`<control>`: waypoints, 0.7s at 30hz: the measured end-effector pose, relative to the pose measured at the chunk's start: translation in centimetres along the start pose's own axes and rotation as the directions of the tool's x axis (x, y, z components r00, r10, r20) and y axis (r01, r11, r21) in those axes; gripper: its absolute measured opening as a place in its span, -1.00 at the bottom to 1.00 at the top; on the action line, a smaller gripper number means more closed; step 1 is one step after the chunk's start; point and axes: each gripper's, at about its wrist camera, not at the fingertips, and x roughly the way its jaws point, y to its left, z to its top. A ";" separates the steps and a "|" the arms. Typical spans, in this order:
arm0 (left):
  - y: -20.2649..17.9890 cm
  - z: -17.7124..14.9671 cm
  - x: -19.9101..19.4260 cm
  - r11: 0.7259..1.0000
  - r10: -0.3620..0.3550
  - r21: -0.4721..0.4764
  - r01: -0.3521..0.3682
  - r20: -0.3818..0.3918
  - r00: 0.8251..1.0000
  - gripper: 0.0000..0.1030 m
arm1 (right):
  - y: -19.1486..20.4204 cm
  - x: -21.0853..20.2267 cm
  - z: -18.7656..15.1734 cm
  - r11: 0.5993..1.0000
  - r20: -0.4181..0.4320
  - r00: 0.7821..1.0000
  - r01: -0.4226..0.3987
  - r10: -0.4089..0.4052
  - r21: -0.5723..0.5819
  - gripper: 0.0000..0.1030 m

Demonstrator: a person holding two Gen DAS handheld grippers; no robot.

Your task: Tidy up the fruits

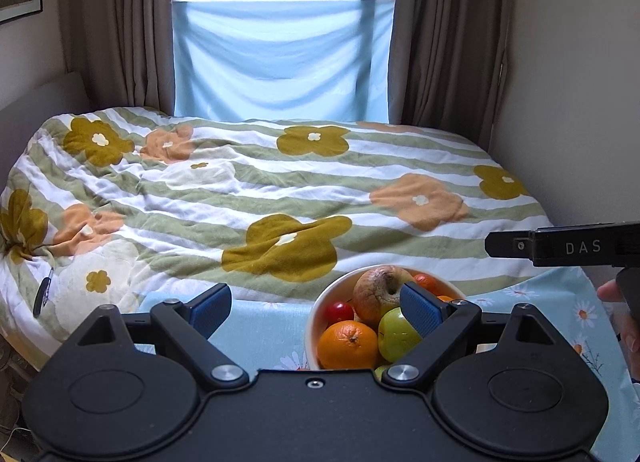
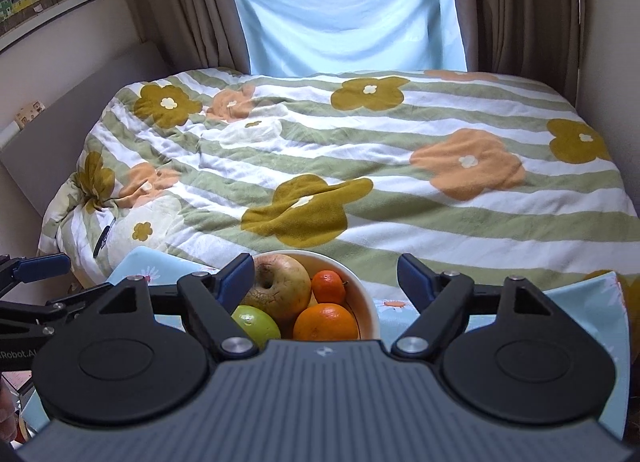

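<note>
Both spread wide and pinching nothing, left gripper [image 1: 316,312] and right gripper [image 2: 326,282] hovering just over the white fruit bowl [image 2: 366,302] on the daisy tablecloth [image 1: 256,326], bowl's near side hidden behind them.

The bowl [image 2: 366,304] shows only its far half; the gripper body hides the near rim and lower fruit.
</note>
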 end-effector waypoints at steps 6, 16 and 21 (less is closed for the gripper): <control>0.0 -0.6 -5.5 1.000 -0.004 0.030 0.002 0.075 0.997 0.82 | 2.1 -6.7 -1.5 0.999 0.048 0.998 0.051 -0.051 -0.010 0.82; 0.1 -4.5 -13.2 0.998 -0.043 0.054 0.037 0.124 0.991 0.82 | 5.7 -17.3 -7.1 0.982 0.116 0.976 0.186 -0.186 0.014 0.91; 0.5 -6.5 -16.0 0.999 -0.037 0.043 0.032 0.137 0.990 0.91 | 6.8 -20.9 -10.3 0.967 0.116 0.960 0.252 -0.254 0.035 0.99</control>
